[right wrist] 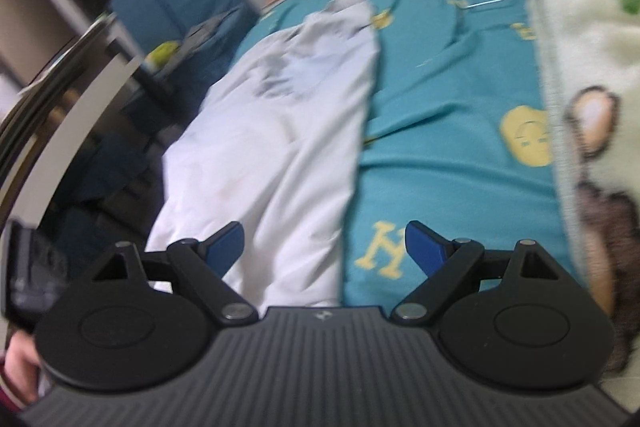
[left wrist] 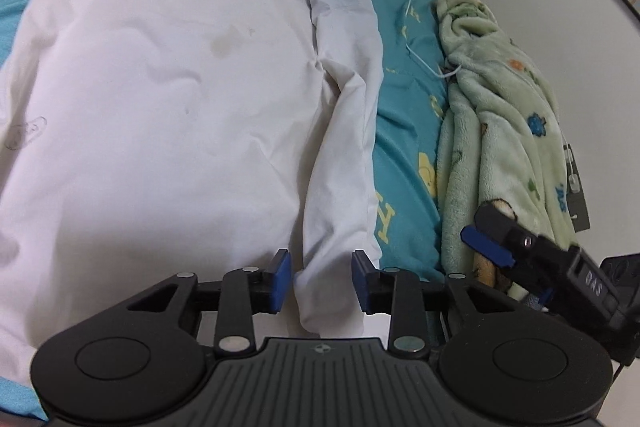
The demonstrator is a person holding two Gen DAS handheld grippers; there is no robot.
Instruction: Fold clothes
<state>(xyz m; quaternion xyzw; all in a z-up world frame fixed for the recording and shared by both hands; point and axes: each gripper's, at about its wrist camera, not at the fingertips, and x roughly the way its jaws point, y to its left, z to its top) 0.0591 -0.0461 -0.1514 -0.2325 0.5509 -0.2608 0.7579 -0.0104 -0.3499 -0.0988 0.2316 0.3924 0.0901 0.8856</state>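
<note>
With our left gripper (left wrist: 321,281) parted around the sleeve (left wrist: 340,187) of the white shirt (left wrist: 160,67) on the bed (left wrist: 404,115) and our right gripper (right wrist: 324,247) spread wide and empty, we risk pinching only a thin fold that slips free.

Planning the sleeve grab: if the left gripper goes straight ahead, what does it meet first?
Probably the white shirt's sleeve: its cuff end lies between the left gripper's open jaws.

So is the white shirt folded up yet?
Not yet. The white shirt lies spread over the blue sheet, its sleeve stretched toward the open left gripper.
</note>
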